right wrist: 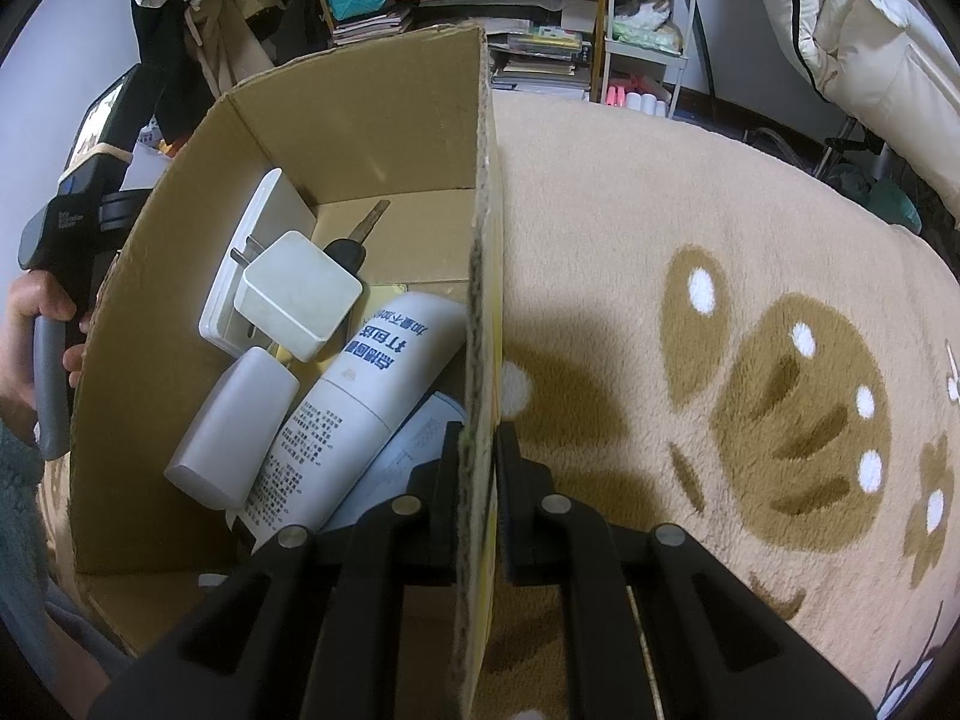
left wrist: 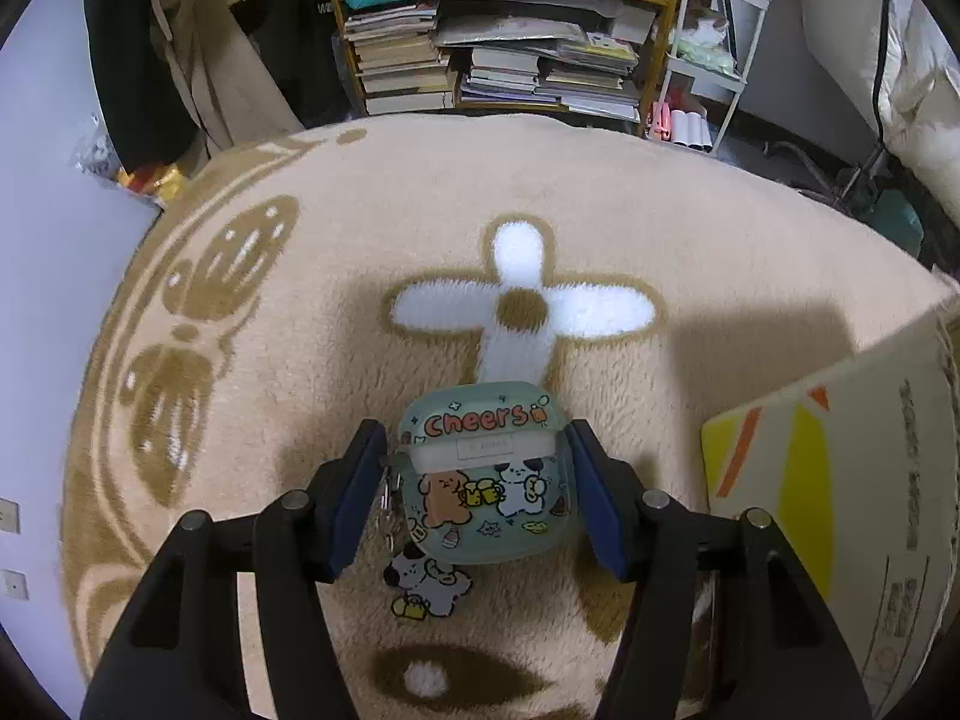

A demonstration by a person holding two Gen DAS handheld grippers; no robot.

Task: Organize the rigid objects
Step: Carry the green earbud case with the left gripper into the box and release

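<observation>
A pale green earbud case (left wrist: 486,474) printed "cheers" with cartoon dogs sits between the blue pads of my left gripper (left wrist: 477,450), which is shut on its two sides just above the beige rug (left wrist: 660,228). A dog charm (left wrist: 426,585) on a key ring trails from the case's left side. My right gripper (right wrist: 477,450) is shut on the right wall of an open cardboard box (right wrist: 360,138). Inside the box lie a white charger (right wrist: 297,294), a white tube (right wrist: 360,408), a black-headed key (right wrist: 360,240) and a small white bottle (right wrist: 234,426).
The box's yellow-printed outer wall (left wrist: 840,480) stands right of the case. A person's hand (right wrist: 36,324) holds the left gripper's handle beyond the box's left wall. A bookshelf (left wrist: 498,60), a white cart (left wrist: 714,60) and hanging clothes (left wrist: 198,48) line the rug's far edge.
</observation>
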